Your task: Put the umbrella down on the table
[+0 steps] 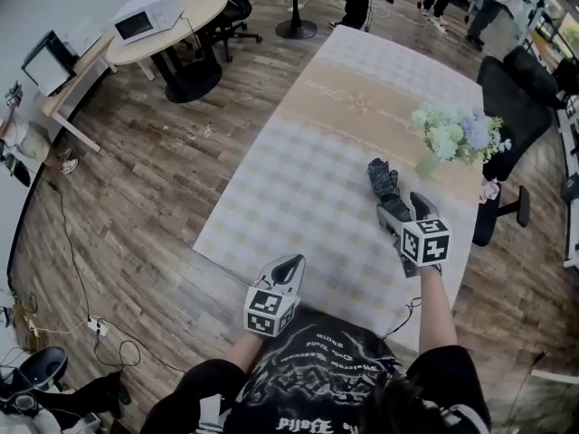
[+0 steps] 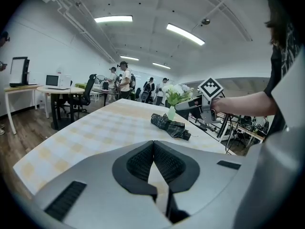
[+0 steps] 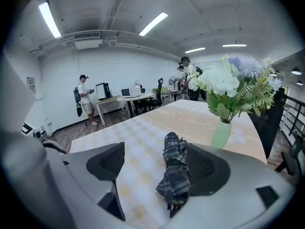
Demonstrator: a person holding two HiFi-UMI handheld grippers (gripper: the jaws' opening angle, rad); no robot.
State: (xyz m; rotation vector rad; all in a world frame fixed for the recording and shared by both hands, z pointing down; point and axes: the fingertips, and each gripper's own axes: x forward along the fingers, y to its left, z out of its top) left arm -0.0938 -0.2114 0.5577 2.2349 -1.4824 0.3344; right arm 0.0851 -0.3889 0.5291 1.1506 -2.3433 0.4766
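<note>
The right hand-held gripper [image 1: 403, 204] stands with its jaws wide apart and nothing pressed between them. The folded plaid umbrella [image 1: 383, 179] lies flat on the worktop [image 1: 308, 179], just ahead of and below those jaws. Its long axis runs away from the gripper, roughly in line with where the gripper points. The task looks done, so any withdrawal would best go straight back along that axis.

The left hand-held gripper [image 1: 288, 271] is well apart at the near edge, jaws together and empty. A checked cloth covers the worktop, and a vase of flowers [image 1: 452, 138] stands near the umbrella's far end. Beyond are a wood floor, office chairs and people.
</note>
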